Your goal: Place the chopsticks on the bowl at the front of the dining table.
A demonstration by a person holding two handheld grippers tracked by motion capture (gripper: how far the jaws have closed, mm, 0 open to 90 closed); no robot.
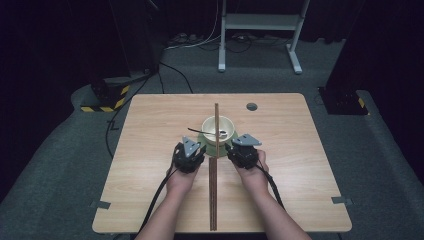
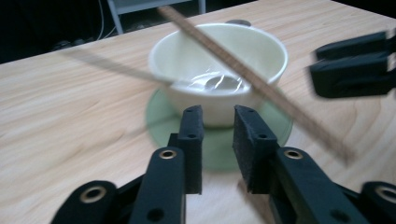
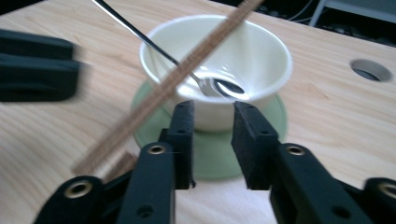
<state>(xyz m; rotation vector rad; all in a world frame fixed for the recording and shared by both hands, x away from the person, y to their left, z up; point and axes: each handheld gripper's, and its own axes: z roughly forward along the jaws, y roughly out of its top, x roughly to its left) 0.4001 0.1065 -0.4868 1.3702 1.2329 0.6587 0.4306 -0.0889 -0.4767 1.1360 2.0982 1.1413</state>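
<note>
The wooden table [image 1: 150, 165] spreads across the middle of the scene, with a round hole [image 1: 251, 106] near its far edge, right of centre. A long wooden stick [image 1: 215, 170] runs down the table's middle from far to near, its far part lying over the bowl. The cream bowl [image 1: 218, 128] stands at the table's centre on a flat green saucer [image 3: 261, 116], just beyond both grippers. A metal spoon [image 3: 187, 70] rests inside the bowl, its handle leaning out over the left rim.

The left gripper [image 1: 199, 150] sits just left of the stick, near the saucer's near-left edge; its jaws are parted with nothing between them, released. The right gripper [image 1: 230, 149] sits just right of the stick, by the saucer's near-right edge, its jaws likewise apart and gripping nothing.
</note>
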